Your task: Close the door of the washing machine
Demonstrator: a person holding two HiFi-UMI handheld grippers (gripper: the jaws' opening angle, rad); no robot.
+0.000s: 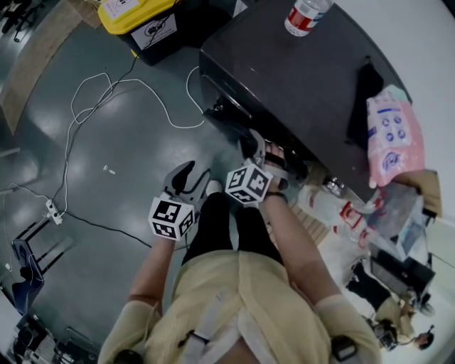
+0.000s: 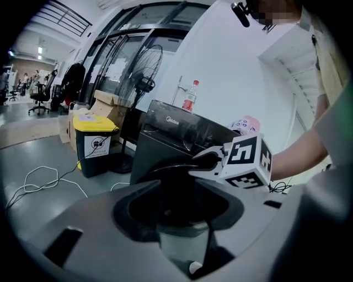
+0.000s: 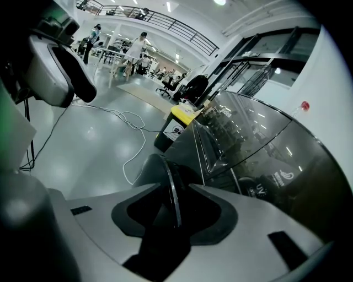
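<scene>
The dark washing machine (image 1: 306,78) stands at the upper right of the head view. Its round door (image 3: 172,187) hangs open toward me, and its chrome rim runs edge-on between the jaws of my right gripper (image 3: 175,215). From the head view, the right gripper (image 1: 257,148) reaches down onto that door edge (image 1: 238,121) and is shut on it. My left gripper (image 1: 190,179) hovers left of it, near my knee, open with nothing held. In the left gripper view, the right gripper (image 2: 203,165) rests on the dark door (image 2: 165,179), beyond the left gripper (image 2: 179,206).
A yellow-lidded bin (image 1: 142,21) stands left of the machine. A white cable (image 1: 106,92) loops over the grey floor to a power strip (image 1: 53,211). A water bottle (image 1: 306,15) and a pink pack (image 1: 394,135) sit on the machine top. A standing fan (image 2: 146,82) is behind.
</scene>
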